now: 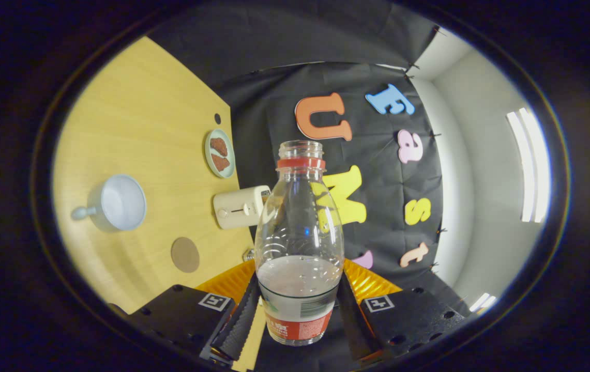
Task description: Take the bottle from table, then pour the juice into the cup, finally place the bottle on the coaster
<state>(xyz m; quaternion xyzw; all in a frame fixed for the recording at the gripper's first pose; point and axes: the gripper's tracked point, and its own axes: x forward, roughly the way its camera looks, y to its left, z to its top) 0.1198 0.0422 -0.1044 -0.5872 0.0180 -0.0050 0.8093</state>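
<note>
My gripper (299, 310) is shut on a clear plastic bottle (299, 232) with a red neck ring and no cap, both fingers pressing its lower body by the red label. A little pale liquid sits in its lower part. The bottle is held in the air, and the view is rolled so the wooden table (139, 103) stands to the left of it. On the table a pale blue cup (118, 202) with a handle lies well left of the bottle. A round brown coaster (185, 254) lies between the cup and my fingers.
A cream toaster (240, 207) stands by the table's edge just left of the bottle. Beyond it a small plate (220, 153) holds two brown pieces of food. The black cloth wall hangs behind the bottle, with a white wall to its right.
</note>
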